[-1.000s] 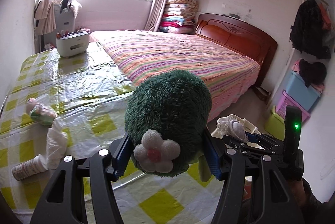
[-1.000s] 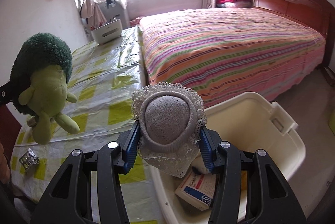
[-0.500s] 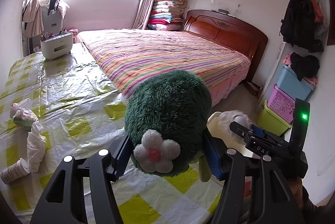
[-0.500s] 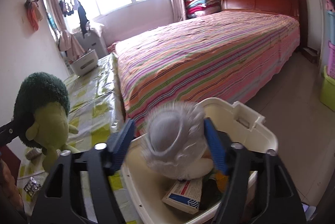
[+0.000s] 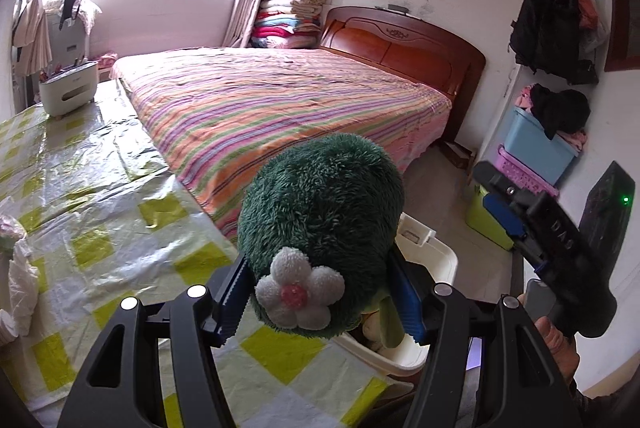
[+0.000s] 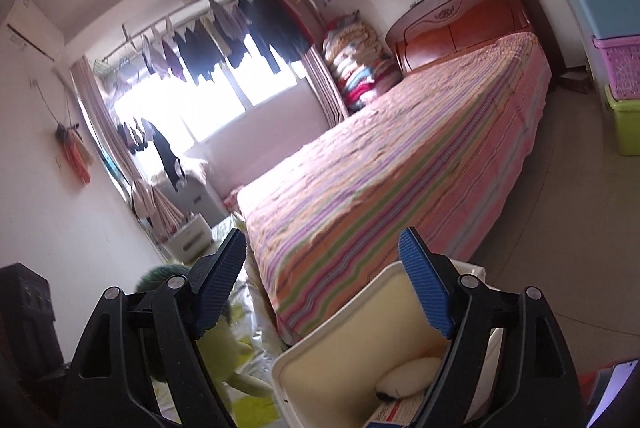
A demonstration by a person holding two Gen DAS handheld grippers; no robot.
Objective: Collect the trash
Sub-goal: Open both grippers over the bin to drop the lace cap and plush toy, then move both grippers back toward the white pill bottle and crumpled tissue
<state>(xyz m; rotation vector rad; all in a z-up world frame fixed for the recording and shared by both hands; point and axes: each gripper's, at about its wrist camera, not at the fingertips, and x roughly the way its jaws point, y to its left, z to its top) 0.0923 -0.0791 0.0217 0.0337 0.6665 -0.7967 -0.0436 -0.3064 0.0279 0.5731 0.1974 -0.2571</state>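
My left gripper (image 5: 318, 288) is shut on a dark green plush turtle (image 5: 320, 196) with a white flower on its back, held over the table edge above the white bin (image 5: 436, 260). In the right wrist view the same plush (image 6: 160, 276) shows at lower left. My right gripper (image 6: 320, 260) is tilted above the white bin (image 6: 340, 308); its jaws are opening and nothing is between them. Inside the bin lie a pale soft lump (image 6: 408, 374) and a printed box (image 6: 396, 412).
The table wears a yellow-checked plastic cloth (image 5: 120, 188), with crumpled white litter (image 5: 24, 284) at its left edge and a white caddy (image 5: 68, 92) at the far end. A striped bed (image 5: 280, 100) runs alongside. Coloured storage boxes (image 5: 532, 148) stand by the right wall.
My right gripper opened and let go of the grey lace-edged item into the bin, then rose and rolled. My left gripper carried the plush rightward to above the bin.
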